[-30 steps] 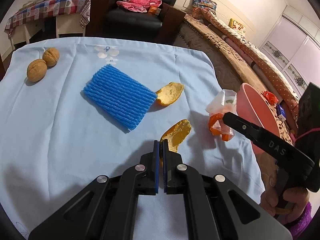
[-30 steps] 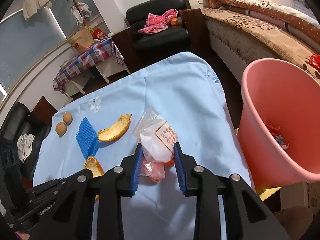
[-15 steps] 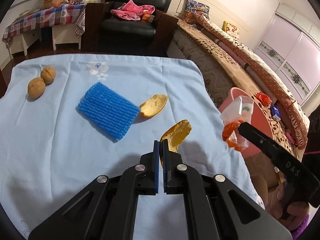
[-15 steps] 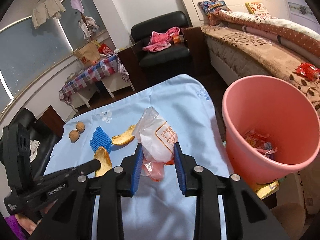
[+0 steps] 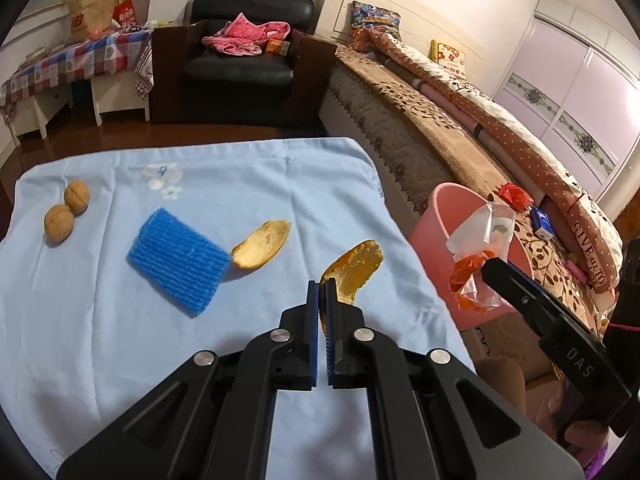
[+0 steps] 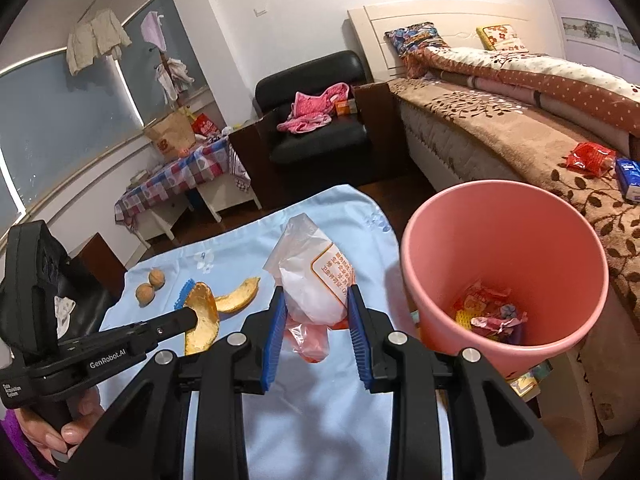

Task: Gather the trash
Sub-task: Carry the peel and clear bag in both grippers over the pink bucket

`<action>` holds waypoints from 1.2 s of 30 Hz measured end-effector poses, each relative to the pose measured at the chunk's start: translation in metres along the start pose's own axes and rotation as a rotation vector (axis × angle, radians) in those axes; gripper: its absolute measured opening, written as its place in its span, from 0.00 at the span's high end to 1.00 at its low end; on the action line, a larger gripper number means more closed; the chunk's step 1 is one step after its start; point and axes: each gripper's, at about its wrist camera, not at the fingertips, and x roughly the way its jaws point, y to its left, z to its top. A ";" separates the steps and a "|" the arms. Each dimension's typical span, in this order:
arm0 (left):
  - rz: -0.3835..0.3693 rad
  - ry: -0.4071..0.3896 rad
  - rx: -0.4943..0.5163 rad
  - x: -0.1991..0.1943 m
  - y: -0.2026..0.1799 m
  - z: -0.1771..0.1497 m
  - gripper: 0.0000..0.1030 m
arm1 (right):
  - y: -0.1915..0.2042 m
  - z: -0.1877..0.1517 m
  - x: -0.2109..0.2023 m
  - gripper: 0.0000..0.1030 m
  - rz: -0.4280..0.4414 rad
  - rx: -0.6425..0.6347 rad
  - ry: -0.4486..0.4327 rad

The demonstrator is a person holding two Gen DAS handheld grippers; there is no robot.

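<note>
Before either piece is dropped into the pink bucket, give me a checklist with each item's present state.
1. Left gripper shut on the orange fruit peel: ok.
2. Right gripper shut on the clear plastic bag with orange print: ok.
3. Pink plastic bucket upright, mouth open: ok.
4. Bag over the bucket mouth: not ok, beside the rim.
5. Peel over the bucket: not ok, above the blue tablecloth.

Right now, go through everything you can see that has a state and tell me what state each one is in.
left gripper: shut on an orange peel, lifted off the cloth
right gripper: shut on a plastic bag, held up beside the bin
pink bin: upright, open, wrappers at the bottom
second peel: lying on the cloth
blue foam net: lying flat
two walnuts: whole, touching
</note>
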 end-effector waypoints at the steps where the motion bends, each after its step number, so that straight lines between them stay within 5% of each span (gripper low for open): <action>1: 0.001 0.000 0.007 0.000 -0.005 0.002 0.98 | -0.003 0.001 -0.001 0.71 -0.002 0.003 -0.004; 24: -0.041 0.029 0.168 0.040 -0.115 0.032 0.98 | -0.107 0.028 -0.050 0.71 -0.185 0.128 -0.181; 36: -0.070 0.033 0.237 0.071 -0.159 0.045 0.98 | -0.156 0.033 -0.045 0.71 -0.255 0.222 -0.200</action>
